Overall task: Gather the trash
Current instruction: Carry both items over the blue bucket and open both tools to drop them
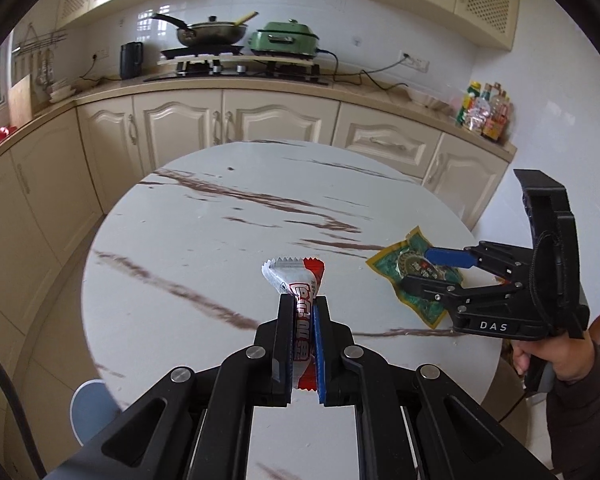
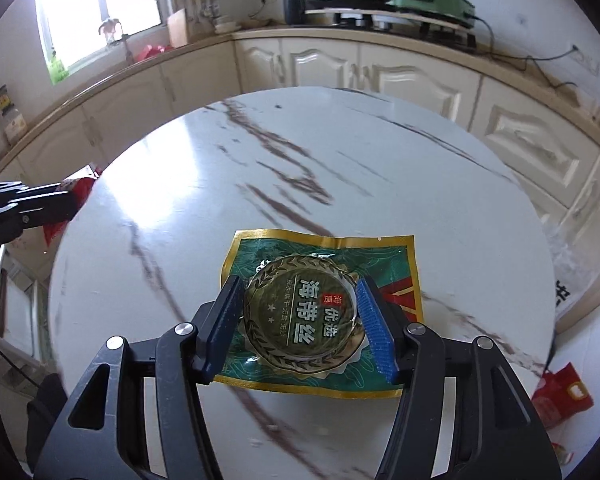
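**Green packet sits square between our right jaws**

Marble table (image 2: pixel 440 208) below us: our right gripper (image 2: pixel 298 320) straddles the green packet (image 2: pixel 320 256), pads at its bulging middle, packet's width across them. Our left gripper (image 1: pixel 303 340) pinches the red-white wrapper (image 1: pixel 300 280).

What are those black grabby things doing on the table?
A person is picking up trash with a pair of tongs in each hand. The left tongs are shut on a red and white snack wrapper, held up off the round marble table. The right tongs sit around the round bulge of a green and gold food packet that lies flat on the table. Their pads are at the sides of the bulge, and the packet is not lifted yet.
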{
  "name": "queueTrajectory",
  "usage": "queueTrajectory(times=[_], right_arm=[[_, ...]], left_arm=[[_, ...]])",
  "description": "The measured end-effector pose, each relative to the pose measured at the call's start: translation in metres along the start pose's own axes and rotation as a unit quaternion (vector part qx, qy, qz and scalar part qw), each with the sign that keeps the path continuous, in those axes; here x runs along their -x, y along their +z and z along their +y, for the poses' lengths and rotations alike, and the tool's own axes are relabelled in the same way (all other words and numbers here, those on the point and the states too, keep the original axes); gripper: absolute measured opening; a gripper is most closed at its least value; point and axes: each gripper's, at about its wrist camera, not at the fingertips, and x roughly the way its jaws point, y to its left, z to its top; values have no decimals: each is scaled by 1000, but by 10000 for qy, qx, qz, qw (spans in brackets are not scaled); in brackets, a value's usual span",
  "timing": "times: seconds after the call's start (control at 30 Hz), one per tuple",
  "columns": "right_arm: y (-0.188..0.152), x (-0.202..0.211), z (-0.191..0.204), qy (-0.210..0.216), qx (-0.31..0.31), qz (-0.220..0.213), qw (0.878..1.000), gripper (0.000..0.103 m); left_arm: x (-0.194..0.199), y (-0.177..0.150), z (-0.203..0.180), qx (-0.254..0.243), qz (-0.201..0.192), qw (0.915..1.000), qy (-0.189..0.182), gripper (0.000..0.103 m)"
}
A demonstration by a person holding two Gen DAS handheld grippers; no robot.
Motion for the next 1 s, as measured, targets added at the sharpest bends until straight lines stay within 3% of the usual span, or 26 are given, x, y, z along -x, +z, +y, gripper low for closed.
queueTrajectory(times=[0.2, 0.43, 0.67, 0.83, 1.0], right_arm=[[23, 3, 59, 228, 271, -215, 9991, 56], [63, -13, 171, 764, 786, -417, 9931, 56], [92, -61, 316, 1385, 1281, -442, 9810, 56], [96, -133, 416, 1692, 1609, -82, 9723, 56], [76, -242, 470, 1835, 1604, 603, 9680, 56]], left_arm=[[61, -39, 35, 392, -218, 9988, 209, 5], [145, -89, 96, 976, -503, 9920, 617, 5], [225, -165, 182, 1689, -584, 9743, 1369, 5], [234, -222, 251, 2299, -374, 9586, 1636, 5], [184, -277, 324, 2892, 120, 9432, 1630, 5]])
